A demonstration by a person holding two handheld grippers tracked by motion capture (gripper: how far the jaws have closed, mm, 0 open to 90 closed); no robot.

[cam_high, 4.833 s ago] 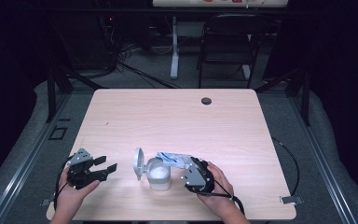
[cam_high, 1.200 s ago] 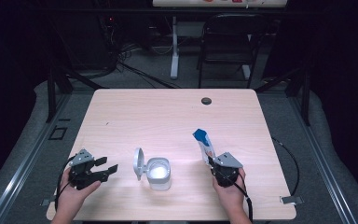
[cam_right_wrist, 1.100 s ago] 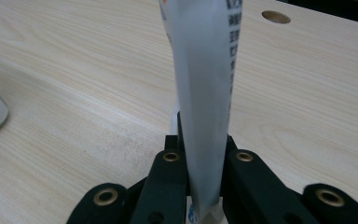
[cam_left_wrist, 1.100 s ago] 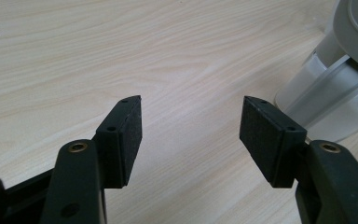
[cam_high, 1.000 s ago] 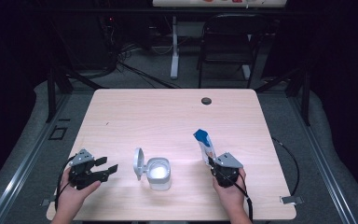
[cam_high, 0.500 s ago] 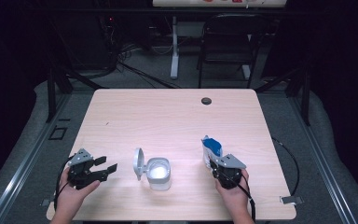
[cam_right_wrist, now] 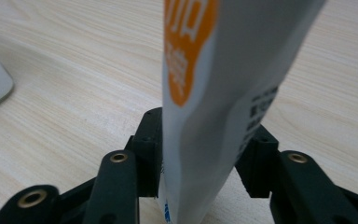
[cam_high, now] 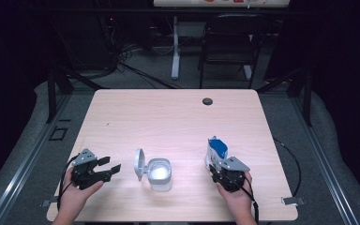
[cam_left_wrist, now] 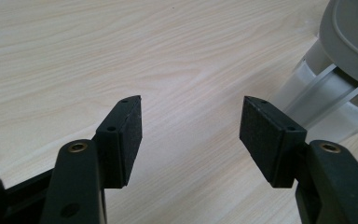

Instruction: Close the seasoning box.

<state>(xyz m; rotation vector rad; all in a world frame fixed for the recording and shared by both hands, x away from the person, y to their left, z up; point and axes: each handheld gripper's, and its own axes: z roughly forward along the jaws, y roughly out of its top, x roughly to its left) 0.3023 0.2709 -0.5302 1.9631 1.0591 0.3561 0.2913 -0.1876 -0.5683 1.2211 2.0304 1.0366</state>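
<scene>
A white and blue pouch (cam_high: 215, 151) with an orange mark stands upright on the wooden table (cam_high: 168, 117), right of the middle. My right gripper (cam_high: 214, 165) is at its foot with a jaw on each side. In the right gripper view the pouch (cam_right_wrist: 223, 70) rises between the jaws of my right gripper (cam_right_wrist: 200, 144), which have just been opening. A clear container (cam_high: 160, 174) with its grey lid (cam_high: 139, 165) flipped open stands at the front middle. My left gripper (cam_high: 111, 165) rests left of it, open and empty (cam_left_wrist: 191, 121), with the container (cam_left_wrist: 326, 88) just beyond its right jaw.
A dark round grommet (cam_high: 207, 101) sits near the table's far edge. Behind the table are a chair (cam_high: 227, 42) and cables on the floor. A cable trails from the right gripper over the table's right side.
The right gripper carried the pouch from the container to the right, set it down upright, and its jaws have spread apart. The left gripper has not moved.
</scene>
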